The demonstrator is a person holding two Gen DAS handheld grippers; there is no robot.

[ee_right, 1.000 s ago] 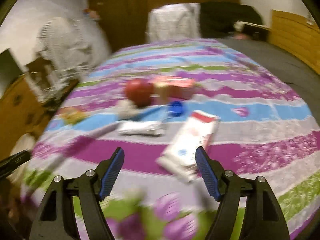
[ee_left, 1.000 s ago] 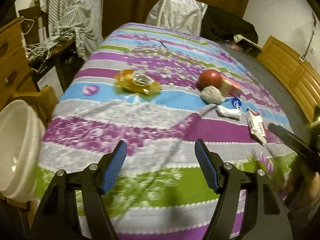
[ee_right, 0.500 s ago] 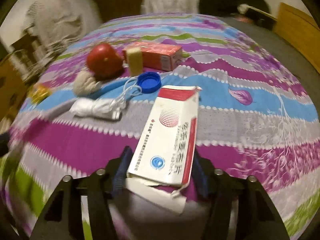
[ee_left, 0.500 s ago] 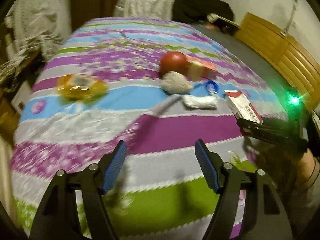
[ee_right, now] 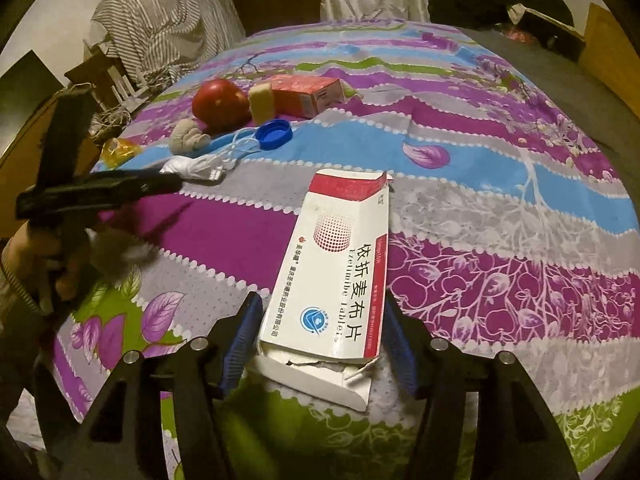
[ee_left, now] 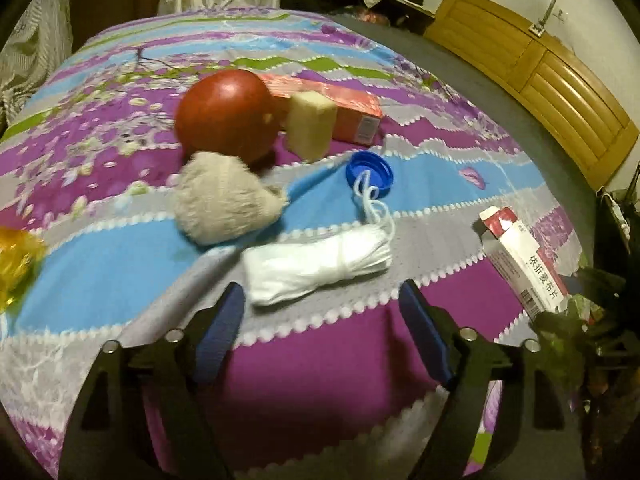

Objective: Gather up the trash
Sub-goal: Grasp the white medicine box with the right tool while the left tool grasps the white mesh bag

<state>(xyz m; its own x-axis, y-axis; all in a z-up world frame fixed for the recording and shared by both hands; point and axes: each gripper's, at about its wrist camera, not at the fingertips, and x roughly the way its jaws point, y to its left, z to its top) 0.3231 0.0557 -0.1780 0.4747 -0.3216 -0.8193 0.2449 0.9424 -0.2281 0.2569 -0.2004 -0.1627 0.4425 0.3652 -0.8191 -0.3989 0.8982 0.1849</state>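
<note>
On the striped bedspread (ee_left: 120,280) a white bundle of string (ee_left: 316,268) lies just ahead of my left gripper (ee_left: 324,312). Its jaws are opening, with only the bundle's near end at the fingertips and no pad touching it. A white and red medicine box (ee_right: 336,272) with a torn near flap sits between the fingers of my right gripper (ee_right: 320,332). Both pads lie against its long edges, though the jaws are opening slightly. The same medicine box (ee_left: 520,256) shows at the right in the left wrist view.
Behind the bundle lie a blue bottle cap (ee_left: 370,170), a beige fuzzy lump (ee_left: 224,200), a red ball-like fruit (ee_left: 228,116), a yellow sponge (ee_left: 310,124) and an orange carton (ee_left: 348,112). A yellow wrapper (ee_left: 16,264) is at the left edge. A wooden headboard (ee_left: 540,80) runs along the right.
My left gripper came forward and down to the white bundle and its jaws widened. My right gripper advanced over the medicine box and closed in on its edges.
</note>
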